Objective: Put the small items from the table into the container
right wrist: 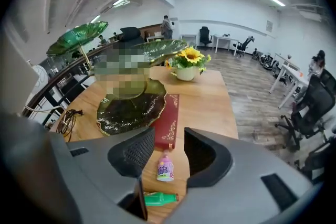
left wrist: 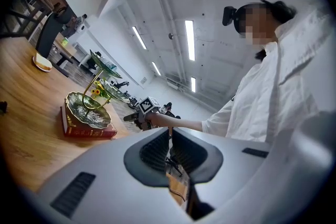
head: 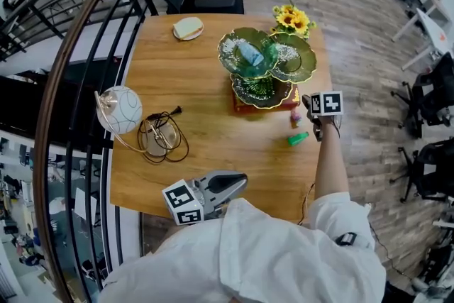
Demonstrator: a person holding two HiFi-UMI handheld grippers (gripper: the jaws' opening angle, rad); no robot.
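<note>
Right gripper (right wrist: pixel 169 139): jaws wide apart, nothing held. It hovers over the right side of the tabletop (head: pixel 198 81), and the pink bottle (right wrist: pixel 165 168) sits in the gap between the jaws but isn't touched. The green bottle (right wrist: pixel 160 198) lies on its side just nearer, apart from the pink one. Left gripper (left wrist: pixel 170 134): jaws closed to a thin slit, empty, parked at the near edge.

Risks, as I read them:
- The pink bottle is small and seems upright, so an off-centre close would tip it or skid it against the red book (right wrist: pixel 169 118) just beyond it.
- The green bottle is round and lying flat. A nudge from a jaw would roll it, and the tabletop's right edge is near.
- The container, the tiered leaf dish (head: pixel 245 57), has shallow, wavy trays. An item dropped from height could bounce or roll off.
- The stand's rims overhang the route in, so the gripper could clip them.

Hard to see:
- A blur patch covers the stand's middle in the right gripper view.
- The near jaw cuts off the green bottle's end.
- There's a bluish thing on the upper tray I can't identify.
- Any small items behind the stand wouldn't show.
</note>
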